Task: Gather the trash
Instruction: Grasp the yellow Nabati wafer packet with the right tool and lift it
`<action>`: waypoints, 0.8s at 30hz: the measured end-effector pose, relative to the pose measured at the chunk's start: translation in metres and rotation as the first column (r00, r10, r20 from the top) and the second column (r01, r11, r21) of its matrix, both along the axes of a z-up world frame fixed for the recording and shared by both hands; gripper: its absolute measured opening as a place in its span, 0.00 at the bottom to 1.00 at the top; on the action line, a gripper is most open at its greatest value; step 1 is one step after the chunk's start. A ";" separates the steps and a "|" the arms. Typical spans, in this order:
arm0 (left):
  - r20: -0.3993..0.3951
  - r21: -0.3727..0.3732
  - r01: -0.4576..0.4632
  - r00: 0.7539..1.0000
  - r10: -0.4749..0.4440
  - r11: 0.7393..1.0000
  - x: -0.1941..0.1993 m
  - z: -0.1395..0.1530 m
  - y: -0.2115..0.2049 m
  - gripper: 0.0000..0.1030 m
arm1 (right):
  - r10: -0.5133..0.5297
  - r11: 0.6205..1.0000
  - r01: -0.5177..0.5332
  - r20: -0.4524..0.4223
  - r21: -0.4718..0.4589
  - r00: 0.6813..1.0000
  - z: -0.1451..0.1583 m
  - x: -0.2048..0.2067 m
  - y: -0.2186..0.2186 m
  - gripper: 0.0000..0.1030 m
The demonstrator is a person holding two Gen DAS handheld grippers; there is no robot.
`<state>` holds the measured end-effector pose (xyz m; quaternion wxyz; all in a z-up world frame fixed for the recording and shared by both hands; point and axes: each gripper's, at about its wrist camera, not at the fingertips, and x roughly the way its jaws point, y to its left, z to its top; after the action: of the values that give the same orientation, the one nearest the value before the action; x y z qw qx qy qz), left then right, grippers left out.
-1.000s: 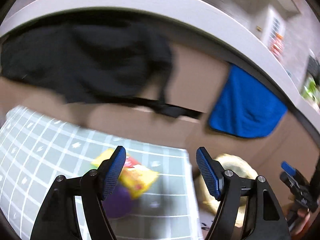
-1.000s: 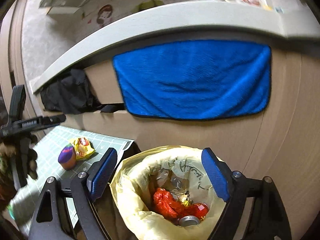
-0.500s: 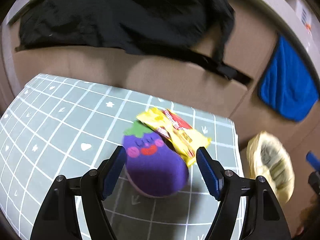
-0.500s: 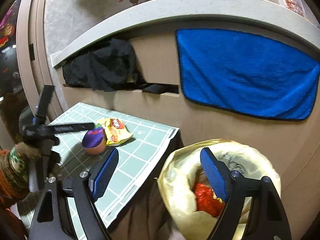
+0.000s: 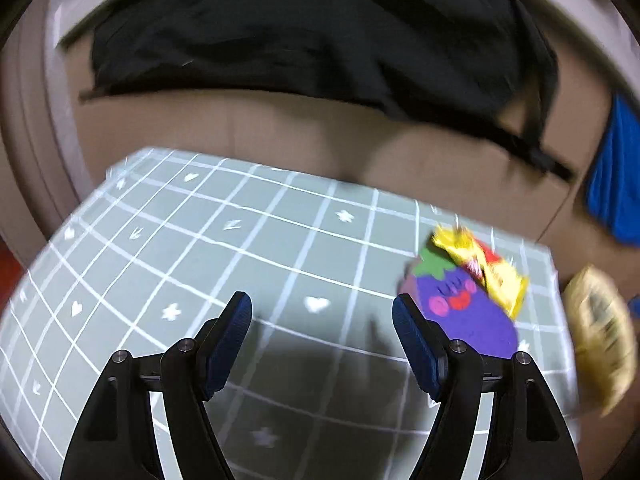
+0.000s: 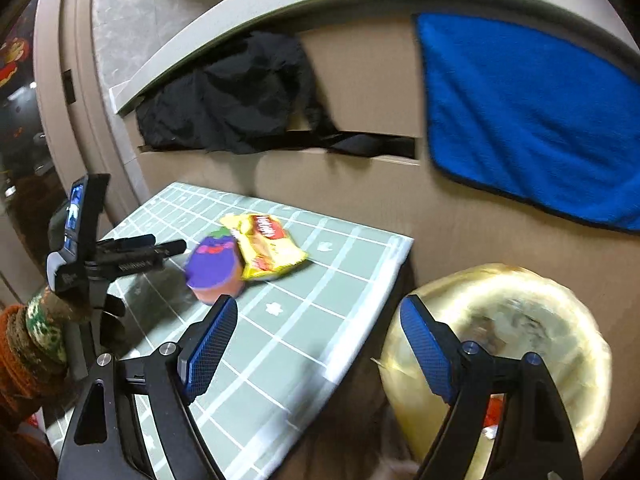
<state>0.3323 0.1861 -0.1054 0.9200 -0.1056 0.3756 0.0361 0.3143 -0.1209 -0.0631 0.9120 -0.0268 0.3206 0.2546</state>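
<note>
Shifted right: snack wrapper (image 5: pixel 478 268) | right of open left tongs (image 5: pixel 322 320)

Bare checked mat (image 5: pixel 248 248) lies open ahead of and between the wide-set jaws of the left gripper (image 5: pixel 322 312). The purple eggplant toy (image 5: pixel 464 304), with the yellow snack wrapper (image 5: pixel 496 276) lying against it, blocks the mat's right part. A cardboard wall (image 5: pixel 280 136) closes the far side. The lined trash bin (image 6: pixel 516 320) stands off the mat's right edge.
</note>
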 end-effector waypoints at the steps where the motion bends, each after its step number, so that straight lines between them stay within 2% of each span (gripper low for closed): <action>1: 0.011 -0.053 -0.001 1.000 0.001 0.999 -0.006 0.005 0.015 0.71 | 0.026 1.000 -0.026 -0.010 -0.005 1.000 -0.003 0.009 0.013 0.79; 6: 0.061 -0.185 0.031 0.998 -0.020 0.982 -0.035 0.023 0.053 0.71 | 0.104 0.994 -0.106 -0.067 -0.031 0.992 -0.019 0.056 0.070 0.78; 11: 0.087 -0.254 0.077 0.995 -0.057 0.964 -0.065 0.029 0.077 0.71 | 0.100 0.992 -0.109 -0.132 -0.062 0.986 -0.040 0.119 0.115 0.73; 15: 0.071 -0.275 0.046 0.997 -0.028 0.960 -0.084 0.022 0.098 0.71 | 0.099 0.994 -0.108 -0.224 -0.026 0.969 -0.060 0.150 0.133 0.73; 18: 0.063 -0.289 -0.001 0.998 0.020 0.957 -0.097 0.017 0.116 0.71 | 0.104 0.994 -0.105 -0.279 0.010 0.955 -0.071 0.147 0.140 0.71; 24: 0.049 -0.328 -0.049 0.996 0.069 0.943 -0.113 0.008 0.133 0.71 | 0.210 0.976 -0.218 -0.306 0.009 0.929 -0.074 0.087 0.166 0.71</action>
<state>0.2197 0.3189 -0.0975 0.8992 -0.2686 0.3455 -0.0023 0.4009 0.0447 -0.1374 0.8178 -0.0334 0.4560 0.3495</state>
